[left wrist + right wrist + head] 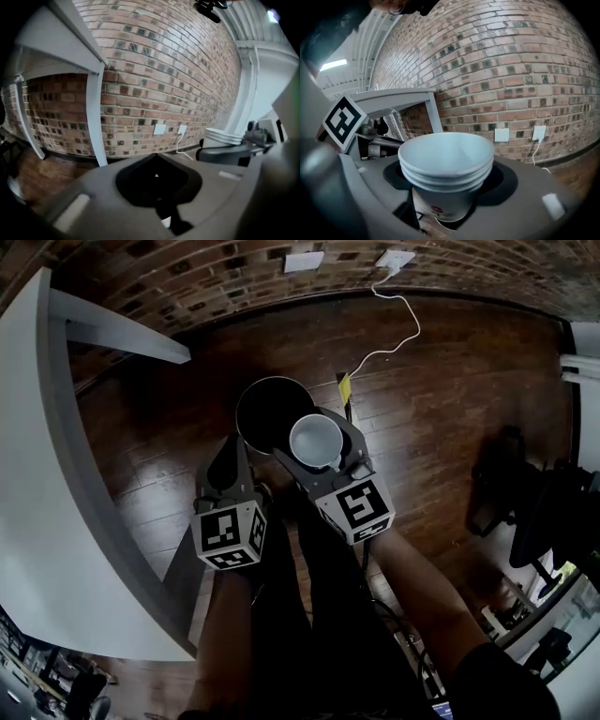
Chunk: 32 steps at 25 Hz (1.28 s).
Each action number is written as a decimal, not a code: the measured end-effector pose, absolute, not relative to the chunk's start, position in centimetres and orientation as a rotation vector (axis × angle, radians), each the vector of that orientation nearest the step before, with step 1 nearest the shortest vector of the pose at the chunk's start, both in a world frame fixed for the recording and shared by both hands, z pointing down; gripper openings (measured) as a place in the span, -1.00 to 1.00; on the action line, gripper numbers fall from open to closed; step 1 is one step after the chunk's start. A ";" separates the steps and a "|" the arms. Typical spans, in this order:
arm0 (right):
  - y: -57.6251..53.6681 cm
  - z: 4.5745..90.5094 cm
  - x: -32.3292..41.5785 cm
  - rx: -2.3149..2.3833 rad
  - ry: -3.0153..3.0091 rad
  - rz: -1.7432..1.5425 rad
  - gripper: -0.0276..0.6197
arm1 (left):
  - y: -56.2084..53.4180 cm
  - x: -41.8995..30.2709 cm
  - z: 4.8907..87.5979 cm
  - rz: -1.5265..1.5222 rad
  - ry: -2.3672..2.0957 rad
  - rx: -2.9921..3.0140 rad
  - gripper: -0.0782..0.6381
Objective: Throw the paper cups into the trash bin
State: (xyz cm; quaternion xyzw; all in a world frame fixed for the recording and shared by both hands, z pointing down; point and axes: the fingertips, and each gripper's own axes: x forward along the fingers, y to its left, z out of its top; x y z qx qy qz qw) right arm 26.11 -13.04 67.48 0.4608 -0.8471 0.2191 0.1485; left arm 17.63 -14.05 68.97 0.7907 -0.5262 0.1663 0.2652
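While the right gripper [326, 444] clamps a nested stack of paper cups [446, 161] upright between widely spread jaws, the left gripper [234, 454] just beside it has its jaws closed together with nothing in them. Seen from the head view, the cups sit at the centre of the frame, overlapping the lower right rim of the round black trash bin [267, 407] on the wooden floor [441, 399]. A white table [37, 521] fills the left edge, and a white cable [405, 326] trails from the brick wall [187, 277] at the top.
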 end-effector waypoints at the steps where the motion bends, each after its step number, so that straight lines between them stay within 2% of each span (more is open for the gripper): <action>1: -13.3 69.3 26.4 1.322 -2.433 0.643 0.17 | -14.0 17.7 70.2 0.465 -1.415 2.129 -0.77; 7: -13.4 77.8 26.3 1.291 -2.388 0.767 0.18 | -12.4 18.1 75.6 0.503 -1.392 2.050 -0.77; 15: -12.7 84.8 25.0 1.230 -2.304 0.877 0.18 | -13.0 18.1 80.4 0.516 -1.381 2.023 -0.77; 32: -11.6 89.1 23.5 1.209 -2.280 1.047 0.20 | -11.9 17.1 83.4 0.538 -1.360 1.984 -0.77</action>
